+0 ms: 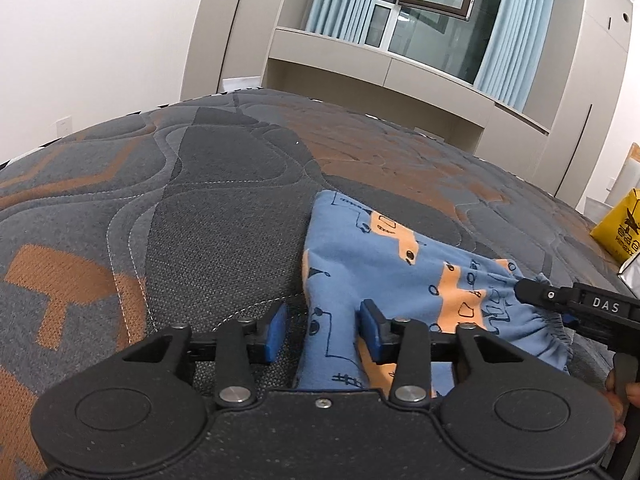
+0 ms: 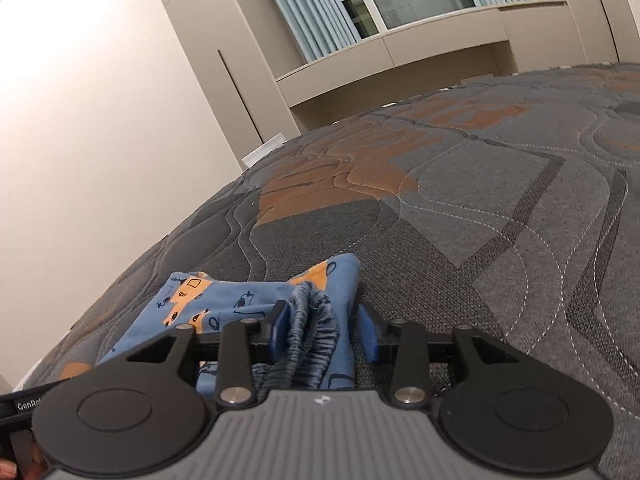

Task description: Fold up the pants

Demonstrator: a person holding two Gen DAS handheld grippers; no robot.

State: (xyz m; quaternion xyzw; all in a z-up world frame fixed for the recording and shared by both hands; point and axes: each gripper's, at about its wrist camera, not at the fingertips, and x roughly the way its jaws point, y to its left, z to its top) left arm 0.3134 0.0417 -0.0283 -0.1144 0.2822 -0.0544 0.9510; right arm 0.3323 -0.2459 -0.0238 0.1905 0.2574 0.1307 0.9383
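Small blue pants [image 1: 384, 264] with orange and dark line prints lie in a folded bundle on the quilted mattress [image 1: 192, 216]. My left gripper [image 1: 322, 330] is open, its blue pads either side of the pants' left edge, not pressing it. My right gripper [image 2: 324, 330] is open around the gathered elastic waistband [image 2: 312, 340] of the pants [image 2: 224, 304]; the cloth sits loosely between the pads. The right gripper's tip also shows in the left wrist view [image 1: 536, 292], at the waistband's right end.
The mattress [image 2: 500, 240] is grey with brown patches and stretches far ahead. A yellow bag [image 1: 620, 228] stands at the mattress's right edge. Beige cabinets [image 1: 360, 60], a window with blue curtains and a white wall lie beyond.
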